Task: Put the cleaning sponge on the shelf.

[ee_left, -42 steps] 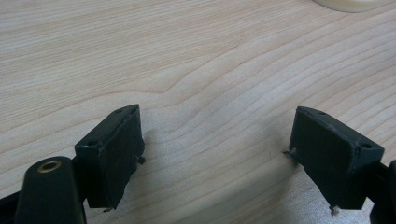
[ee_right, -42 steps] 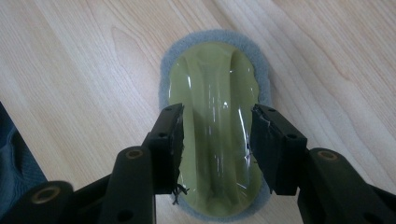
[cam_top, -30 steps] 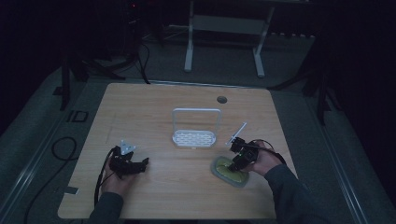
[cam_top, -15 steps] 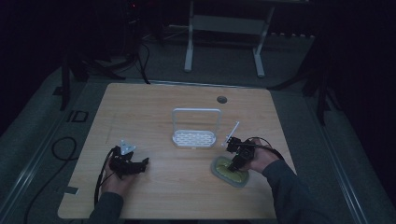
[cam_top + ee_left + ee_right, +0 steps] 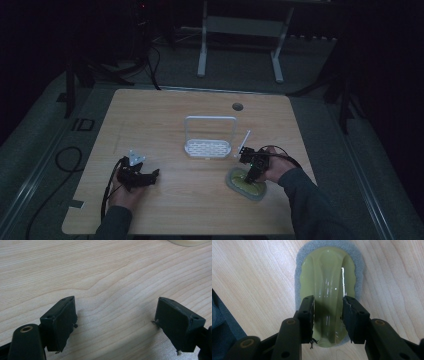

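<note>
scrubber: a yellow-green glossy plastic grip on a grey fuzzy pad (image 5: 328, 287), and it lay flat on the worktop (image 5: 200, 120) at the near right, just in front of the white rack (image 5: 210, 142).
feel: looked light to me. The plastic top was probably stiff and a bit slick, going by the shine, and the pad underneath seemed soft.
where to grab: I'd have gone for the raised ridge down the middle of the top, since the pad edge would likely just squish.
right gripper (image 5: 328, 320): its jaws straddled that ridge and had just been closing in, though I couldn't tell if the pads were pressing yet.
left gripper (image 5: 116, 322): it sat wide open with nothing between the jaws, low over bare wood and well apart from the scrubber.
</note>
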A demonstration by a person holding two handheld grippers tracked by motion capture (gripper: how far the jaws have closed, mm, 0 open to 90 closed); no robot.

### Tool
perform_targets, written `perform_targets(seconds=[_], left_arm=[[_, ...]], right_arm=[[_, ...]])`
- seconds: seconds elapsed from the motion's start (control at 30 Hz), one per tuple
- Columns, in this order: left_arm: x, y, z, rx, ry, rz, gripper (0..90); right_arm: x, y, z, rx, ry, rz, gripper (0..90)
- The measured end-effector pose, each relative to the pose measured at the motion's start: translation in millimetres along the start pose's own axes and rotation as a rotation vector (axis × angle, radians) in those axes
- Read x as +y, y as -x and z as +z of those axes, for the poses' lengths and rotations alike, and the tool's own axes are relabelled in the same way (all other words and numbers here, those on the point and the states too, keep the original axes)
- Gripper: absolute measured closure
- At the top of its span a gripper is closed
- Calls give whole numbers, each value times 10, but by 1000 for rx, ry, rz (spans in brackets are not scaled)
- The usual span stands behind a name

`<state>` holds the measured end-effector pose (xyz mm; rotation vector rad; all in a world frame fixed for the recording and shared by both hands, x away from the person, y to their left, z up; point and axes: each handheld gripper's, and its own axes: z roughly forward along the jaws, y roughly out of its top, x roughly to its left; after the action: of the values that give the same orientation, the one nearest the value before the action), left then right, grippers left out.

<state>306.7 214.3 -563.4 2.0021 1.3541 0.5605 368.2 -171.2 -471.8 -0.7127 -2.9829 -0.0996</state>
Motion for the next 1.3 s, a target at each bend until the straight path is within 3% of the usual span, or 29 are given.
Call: perform_targets(seconds=[0.23, 0.83, 1.3], left_arm=[[0, 0, 0, 0, 0, 0, 176], [0, -1, 1, 0, 1, 1, 176], [0, 0, 1, 0, 1, 0, 176]], right_arm=[[36, -17, -7, -17, -24, -32, 712], [80, -97, -121, -109, 16, -117, 717], [220, -165, -201, -179, 72, -196, 718]])
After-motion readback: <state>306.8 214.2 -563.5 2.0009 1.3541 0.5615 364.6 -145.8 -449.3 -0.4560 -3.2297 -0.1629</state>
